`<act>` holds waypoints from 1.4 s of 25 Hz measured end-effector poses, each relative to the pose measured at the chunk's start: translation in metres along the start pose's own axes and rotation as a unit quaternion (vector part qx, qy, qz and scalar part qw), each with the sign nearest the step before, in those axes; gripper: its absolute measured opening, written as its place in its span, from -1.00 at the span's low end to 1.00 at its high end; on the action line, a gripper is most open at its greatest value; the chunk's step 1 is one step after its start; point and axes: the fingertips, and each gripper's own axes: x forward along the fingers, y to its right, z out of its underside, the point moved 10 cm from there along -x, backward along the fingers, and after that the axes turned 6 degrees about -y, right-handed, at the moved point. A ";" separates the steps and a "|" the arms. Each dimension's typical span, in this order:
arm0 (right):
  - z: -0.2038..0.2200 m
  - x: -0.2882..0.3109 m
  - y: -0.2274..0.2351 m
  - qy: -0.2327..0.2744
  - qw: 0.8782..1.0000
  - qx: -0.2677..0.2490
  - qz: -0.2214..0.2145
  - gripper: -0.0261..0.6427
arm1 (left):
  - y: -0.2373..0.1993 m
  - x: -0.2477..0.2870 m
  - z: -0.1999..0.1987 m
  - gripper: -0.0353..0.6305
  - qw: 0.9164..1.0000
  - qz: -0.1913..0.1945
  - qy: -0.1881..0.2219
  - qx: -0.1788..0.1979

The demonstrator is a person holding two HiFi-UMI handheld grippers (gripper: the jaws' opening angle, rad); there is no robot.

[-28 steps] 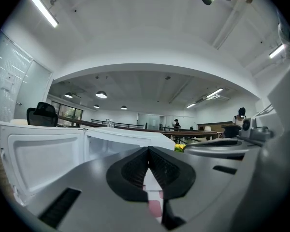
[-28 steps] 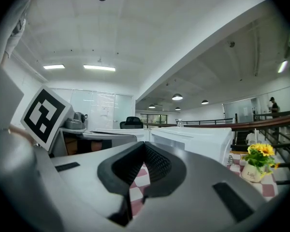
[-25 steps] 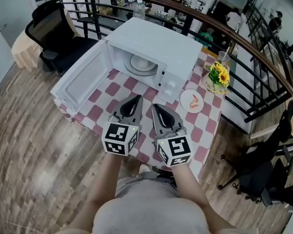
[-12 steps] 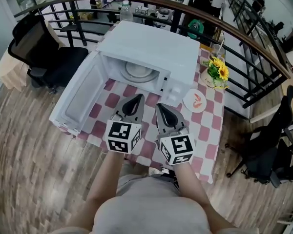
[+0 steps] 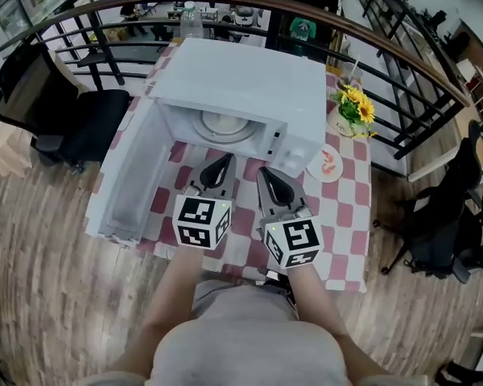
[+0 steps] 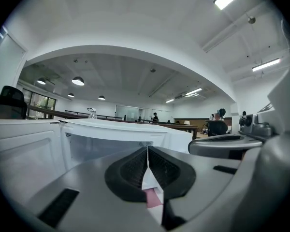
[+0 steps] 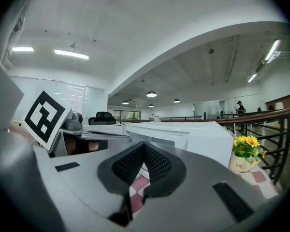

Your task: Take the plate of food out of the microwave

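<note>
Head view: the plate of food (image 5: 328, 163) sits on the counter (image 5: 342, 215) just right of the microwave (image 5: 249, 79), not inside it. My left gripper (image 5: 223, 164) and right gripper (image 5: 266, 177) hover before the microwave's open front, both with jaws pressed together and empty. I judge the plate stiff, light, slick and breakable, best pinched at its rim and kept level. The pale disc (image 5: 223, 125) inside the microwave may be a turntable or another plate; I cannot tell. Neither gripper view shows the plate of food.
</note>
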 end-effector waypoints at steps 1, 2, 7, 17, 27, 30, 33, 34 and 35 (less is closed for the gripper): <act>0.000 0.003 -0.001 -0.001 1.000 0.001 0.004 -0.85 | -0.004 0.002 0.000 -0.88 1.000 0.005 -0.002 -0.002; 0.001 0.006 -0.002 -0.002 1.000 0.002 0.009 -0.85 | -0.007 0.005 0.001 -0.88 1.000 0.009 -0.004 -0.004; 0.002 0.018 -0.008 -0.009 1.000 0.003 0.026 -0.85 | -0.025 0.017 0.006 -0.65 0.999 0.030 -0.019 -0.023; 0.007 0.033 -0.014 -0.023 0.999 0.005 0.048 -0.85 | -0.049 0.037 0.018 -0.24 0.994 0.063 -0.048 -0.076; 0.018 0.053 -0.019 -0.044 0.997 0.015 0.068 -0.85 | -0.093 0.068 0.040 -0.24 0.977 0.047 -0.082 -0.191; 0.020 0.059 -0.018 -0.051 0.996 0.019 0.073 -0.85 | -0.103 0.078 0.048 -0.31 0.968 0.044 -0.094 -0.231; 0.023 0.065 -0.017 -0.056 0.995 0.023 0.076 -0.85 | -0.113 0.087 0.059 -0.40 0.960 0.034 -0.113 -0.253; 0.025 0.067 -0.016 -0.059 0.995 0.024 0.077 -0.85 | -0.116 0.091 0.063 -0.38 0.957 0.032 -0.123 -0.259; 0.026 0.068 -0.016 -0.062 0.995 0.024 0.077 -0.85 | -0.118 0.095 0.068 -0.30 0.954 0.030 -0.132 -0.269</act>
